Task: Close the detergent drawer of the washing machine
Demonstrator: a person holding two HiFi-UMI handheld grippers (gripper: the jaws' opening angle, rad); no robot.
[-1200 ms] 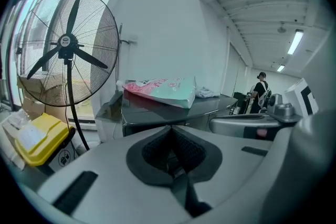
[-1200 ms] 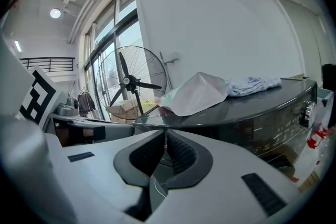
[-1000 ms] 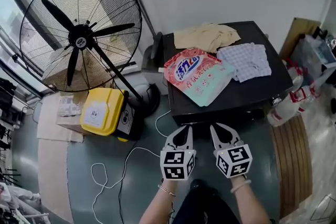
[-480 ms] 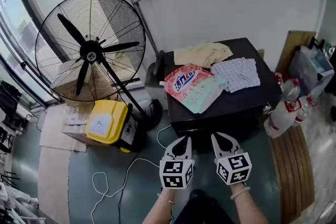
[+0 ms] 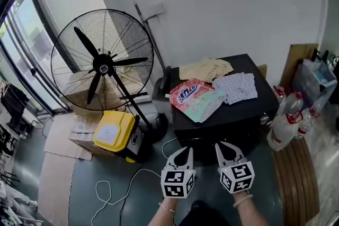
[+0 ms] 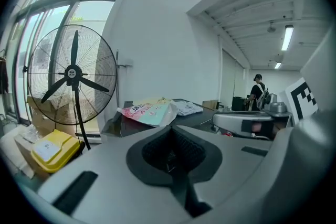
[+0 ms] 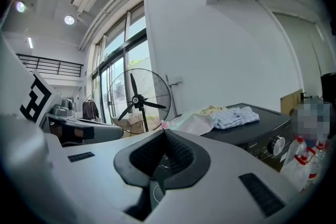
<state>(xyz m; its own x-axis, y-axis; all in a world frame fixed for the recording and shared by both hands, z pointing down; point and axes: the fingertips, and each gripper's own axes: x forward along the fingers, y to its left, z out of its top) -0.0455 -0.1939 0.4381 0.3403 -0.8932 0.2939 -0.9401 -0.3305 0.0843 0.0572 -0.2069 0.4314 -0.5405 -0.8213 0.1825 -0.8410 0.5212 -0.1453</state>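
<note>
The black washing machine (image 5: 253, 108) stands ahead of me; its top shows in the head view, its front is mostly hidden, and I cannot make out the detergent drawer. A control dial (image 7: 276, 143) shows on its front in the right gripper view. My left gripper (image 5: 187, 150) and right gripper (image 5: 221, 145) hover side by side over the floor, short of the machine's front, both shut with nothing between the jaws. The left gripper (image 6: 170, 129) points toward the machine's left corner. The right gripper (image 7: 164, 134) points along the machine's front.
On the machine lie a pink detergent bag (image 5: 194, 96), a beige cloth (image 5: 204, 69) and a checked cloth (image 5: 241, 87). A large floor fan (image 5: 104, 62), a yellow box (image 5: 113, 132) and a white cable (image 5: 130, 180) are to the left. Bottles (image 5: 284, 120) and a wooden board (image 5: 294, 169) are to the right.
The head view has pulled back and up, so the machine and fan look smaller and farther. Both grippers stay shut, side by side, low in the view.
</note>
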